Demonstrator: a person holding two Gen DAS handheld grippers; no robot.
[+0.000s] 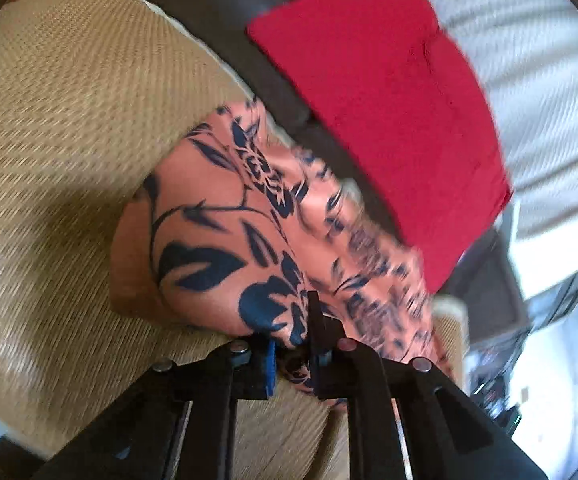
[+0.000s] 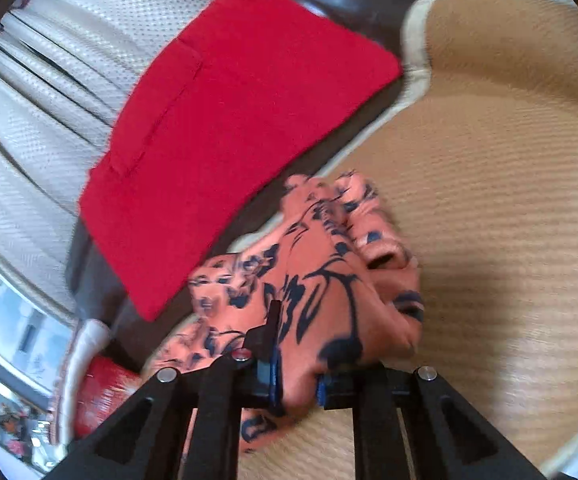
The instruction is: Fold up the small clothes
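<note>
Your left gripper point(image 1: 293, 344) angles down over the mat point(image 1: 61, 128), jaws pinched tight on the cloth point(image 1: 217, 216). Your right gripper point(image 2: 295, 380) also tilts down above the mat, clamped on the same cloth.

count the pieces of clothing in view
2. The floral cloth is bunched on the woven mat, clamped by both the left gripper and right gripper. The red cloth lies folded beyond it. Others may be hidden.
</note>
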